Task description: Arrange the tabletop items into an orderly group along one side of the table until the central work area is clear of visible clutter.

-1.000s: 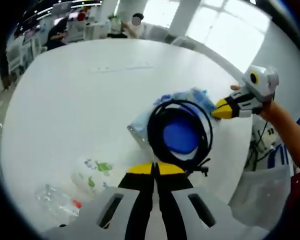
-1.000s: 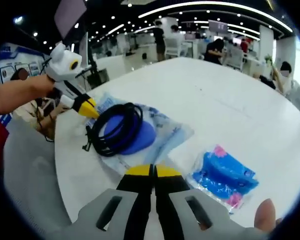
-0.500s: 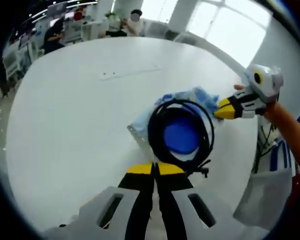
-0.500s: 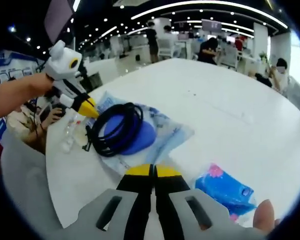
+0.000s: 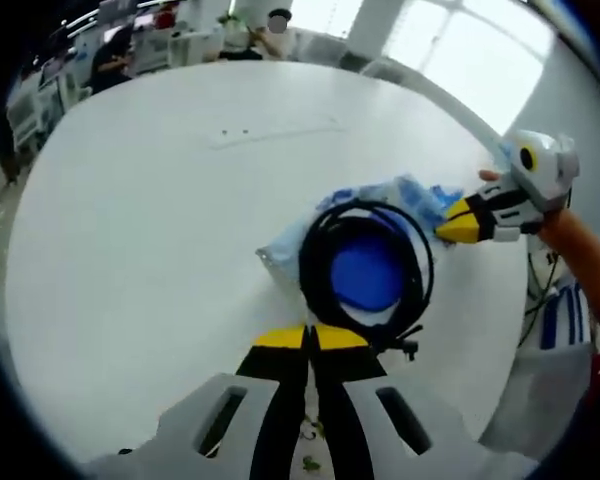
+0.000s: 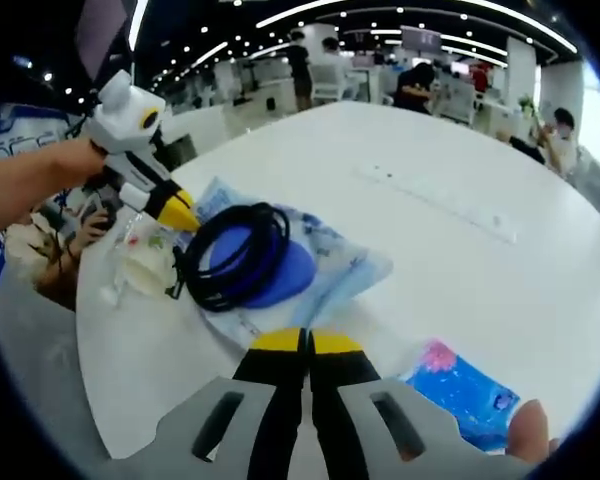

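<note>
— Black cable (image 5: 363, 276), coiled into a loose ring, lies on a clear plastic bag (image 6: 325, 262) with something round and blue inside; in the left gripper view it sits just ahead of our left gripper (image 5: 311, 338), on the white table (image 5: 130, 220).

— How do we expect it to handle?

— Light and floppy, we judge. The coil would sag or unwind if lifted by one strand, and the film looks slick, so it may slide on the table. We would pinch several turns of the cable together, or take the bag by a free corner and drag the whole lot along.

— And the tools?

— Both sets of jaws are pressed together, tips meeting, with nothing between them. The right gripper (image 6: 307, 342) sits just short of the bag's near edge. In the left gripper view that same tool comes in from the right, its yellow tip at the bag's far edge; whether it touches the film we cannot tell.

— What does one view add?

— The right gripper view shows a blue packet (image 6: 462, 394) with a pink patch to the right of our jaws, and a pale crumpled wrapper (image 6: 143, 262), possibly a bag or bottle, beyond the coil to the left near the table edge. The left gripper view gives the wide bare tabletop beyond the coil.
</note>
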Available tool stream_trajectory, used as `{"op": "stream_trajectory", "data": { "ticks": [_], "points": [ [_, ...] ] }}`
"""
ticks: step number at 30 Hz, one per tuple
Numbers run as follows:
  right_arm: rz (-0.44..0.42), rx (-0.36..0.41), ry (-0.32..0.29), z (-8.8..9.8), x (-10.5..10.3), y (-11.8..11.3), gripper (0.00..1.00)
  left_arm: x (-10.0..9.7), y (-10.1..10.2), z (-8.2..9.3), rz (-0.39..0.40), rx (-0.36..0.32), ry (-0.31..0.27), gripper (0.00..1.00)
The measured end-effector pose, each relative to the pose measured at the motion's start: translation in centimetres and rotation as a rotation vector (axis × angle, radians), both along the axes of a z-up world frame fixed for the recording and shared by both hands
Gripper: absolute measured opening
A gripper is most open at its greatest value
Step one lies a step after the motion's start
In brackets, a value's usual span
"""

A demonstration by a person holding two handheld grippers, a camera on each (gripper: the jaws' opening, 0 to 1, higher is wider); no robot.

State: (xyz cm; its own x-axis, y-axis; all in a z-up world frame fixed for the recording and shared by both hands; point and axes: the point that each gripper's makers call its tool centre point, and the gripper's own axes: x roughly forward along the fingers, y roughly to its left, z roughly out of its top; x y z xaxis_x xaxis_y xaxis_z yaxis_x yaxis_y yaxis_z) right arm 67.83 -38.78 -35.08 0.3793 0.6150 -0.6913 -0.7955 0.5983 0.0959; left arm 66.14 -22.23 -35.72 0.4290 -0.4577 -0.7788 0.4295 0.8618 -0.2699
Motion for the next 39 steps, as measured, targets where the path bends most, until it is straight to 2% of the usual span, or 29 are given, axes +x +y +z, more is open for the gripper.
{"op": "stream_trajectory", "data": {
  "ticks": [9, 19, 29, 39],
  "points": [
    [0.006, -0.011, 0.021, -0.9, -0.2, 0.2, 0.02, -0.2, 0.2, -0.7, -0.002, 0.006, 0.02, 0.0],
    [0.02, -0.022, 0.058, -2.0, -1.4, 0.2, 0.02, -1.5, 0.2, -1.9, -0.003, 0.012, 0.067, 0.0],
    [0.021, -0.027, 0.071, -2.7, -1.9, 0.2, 0.02, -2.1, 0.2, -2.6, -0.004, 0.011, 0.077, 0.0],
    [0.005, -0.036, 0.075, -3.1, -1.6, -0.8, 0.02, -1.5, -0.8, -2.7, -0.016, -0.006, 0.071, 0.0]
  ]
}}
